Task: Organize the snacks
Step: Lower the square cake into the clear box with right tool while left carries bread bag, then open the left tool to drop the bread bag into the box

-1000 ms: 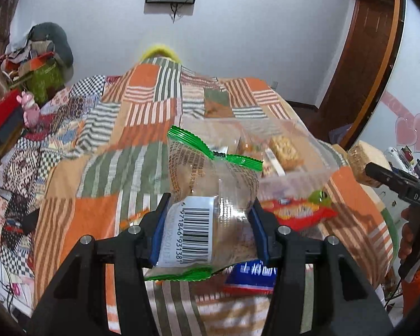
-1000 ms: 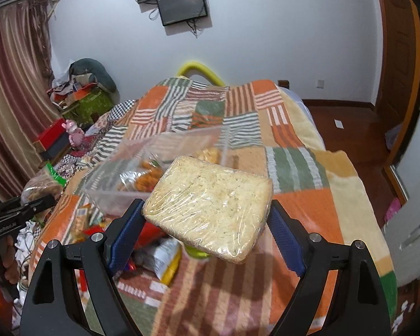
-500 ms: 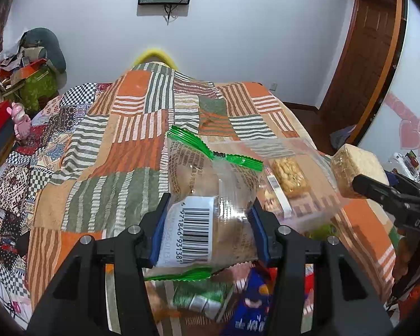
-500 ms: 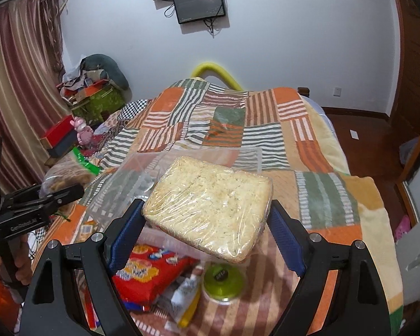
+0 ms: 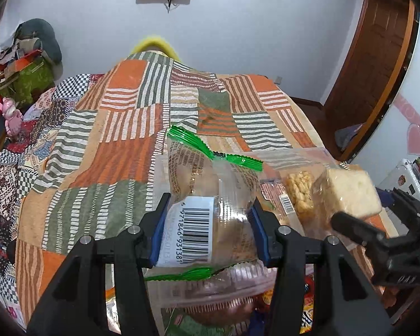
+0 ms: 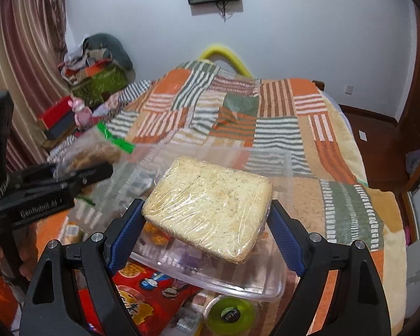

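My left gripper (image 5: 210, 224) is shut on a clear pastry bag (image 5: 210, 196) with green sealed ends and a barcode label, held over the near rim of a clear plastic bin (image 5: 302, 156) on the bed. My right gripper (image 6: 207, 218) is shut on a plastic-wrapped pale rice cake block (image 6: 210, 204), held above the same bin (image 6: 266, 288). The block (image 5: 350, 193) and right gripper show at the right of the left wrist view. The left gripper (image 6: 78, 179) and its bag (image 6: 98, 151) show at the left of the right wrist view. The bin holds several snack packets (image 5: 299, 193).
A red snack bag (image 6: 148, 288) and a green round tin (image 6: 229, 312) lie on the patchwork quilt (image 6: 266, 112) in front of the bin. Clutter, a red box (image 6: 58, 117) and a pink toy (image 6: 81, 112) stand left of the bed. A wooden door (image 5: 378, 56) is at right.
Both grippers have moved forward and closer together, from short of the bin to over it, each still holding its snack. The loose snacks on the quilt now sit lower in view.
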`<state>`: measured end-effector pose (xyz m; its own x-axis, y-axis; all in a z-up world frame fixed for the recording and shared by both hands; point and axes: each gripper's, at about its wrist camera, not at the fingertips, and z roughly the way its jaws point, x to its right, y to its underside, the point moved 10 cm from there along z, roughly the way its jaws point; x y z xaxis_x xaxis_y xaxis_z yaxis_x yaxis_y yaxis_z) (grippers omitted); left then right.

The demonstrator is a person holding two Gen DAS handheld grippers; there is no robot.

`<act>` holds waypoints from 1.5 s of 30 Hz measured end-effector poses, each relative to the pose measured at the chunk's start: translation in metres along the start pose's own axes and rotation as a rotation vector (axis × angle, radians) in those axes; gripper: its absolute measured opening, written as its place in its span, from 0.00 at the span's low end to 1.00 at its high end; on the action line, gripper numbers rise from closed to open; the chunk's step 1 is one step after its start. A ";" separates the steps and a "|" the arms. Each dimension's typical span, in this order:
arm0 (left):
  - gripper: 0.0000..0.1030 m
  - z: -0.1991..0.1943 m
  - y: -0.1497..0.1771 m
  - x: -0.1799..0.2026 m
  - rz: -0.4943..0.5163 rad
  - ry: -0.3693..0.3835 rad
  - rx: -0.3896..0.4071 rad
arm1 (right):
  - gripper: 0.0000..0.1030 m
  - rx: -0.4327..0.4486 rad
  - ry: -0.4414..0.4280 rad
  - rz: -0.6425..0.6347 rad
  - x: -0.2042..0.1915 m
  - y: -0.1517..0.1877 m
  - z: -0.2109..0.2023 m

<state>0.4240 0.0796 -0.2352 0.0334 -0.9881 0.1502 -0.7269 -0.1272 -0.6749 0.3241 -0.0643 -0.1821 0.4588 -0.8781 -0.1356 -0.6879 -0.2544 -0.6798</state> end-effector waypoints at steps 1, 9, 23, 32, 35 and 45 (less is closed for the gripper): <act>0.50 0.003 0.000 0.000 0.003 -0.004 -0.004 | 0.82 -0.006 0.002 -0.002 0.001 0.001 0.002; 0.50 0.018 0.004 0.006 0.019 0.013 -0.030 | 0.82 -0.067 0.004 -0.016 0.005 0.011 0.016; 0.66 -0.004 0.003 0.006 0.022 0.018 -0.003 | 0.84 -0.036 0.039 -0.033 0.009 0.005 0.005; 0.70 -0.052 0.003 0.005 0.055 0.017 0.057 | 0.85 0.037 0.032 -0.037 0.006 -0.007 -0.029; 0.72 -0.068 0.007 -0.002 0.067 0.006 0.063 | 0.85 0.058 0.036 -0.037 0.005 -0.008 -0.041; 0.78 -0.099 0.045 -0.050 0.061 -0.091 0.031 | 0.86 0.079 0.054 -0.008 0.019 0.012 -0.069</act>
<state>0.3213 0.1322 -0.2012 0.0529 -0.9977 0.0434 -0.7077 -0.0681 -0.7033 0.2859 -0.1118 -0.1435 0.4317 -0.8972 -0.0929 -0.6371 -0.2304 -0.7356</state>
